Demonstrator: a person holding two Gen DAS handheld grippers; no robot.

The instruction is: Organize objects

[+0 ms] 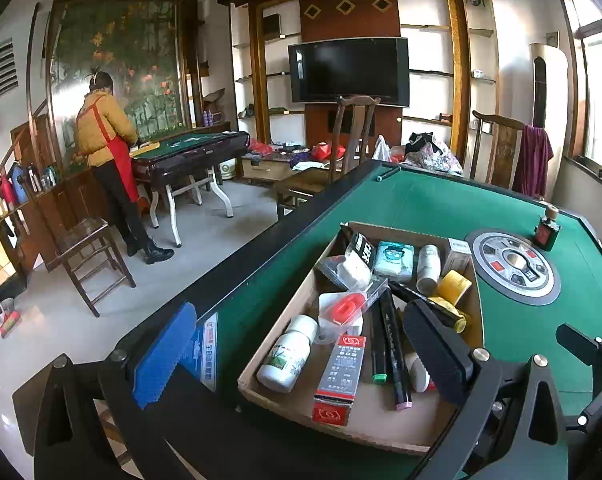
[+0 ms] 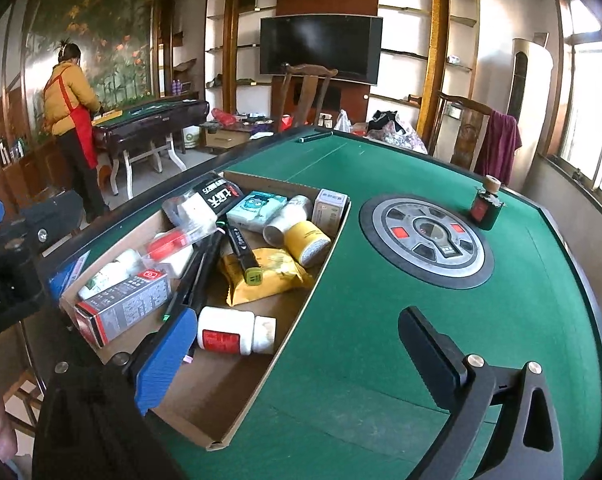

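the cardboard tray [image 2: 221, 396], crammed with bottles and markers, hugged the mahjong table [image 2: 381, 340]'s left edge; both grippers [image 1: 301, 344] [image 2: 297, 344] gaped empty.

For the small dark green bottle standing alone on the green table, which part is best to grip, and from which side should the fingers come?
Grip the small dark green bottle by its squat body, below the cork-like cap, probably coming level from the near side. It stands upright and alone on the green table, so the open right gripper has room to straddle it. The cap looks too narrow for a firm hold.
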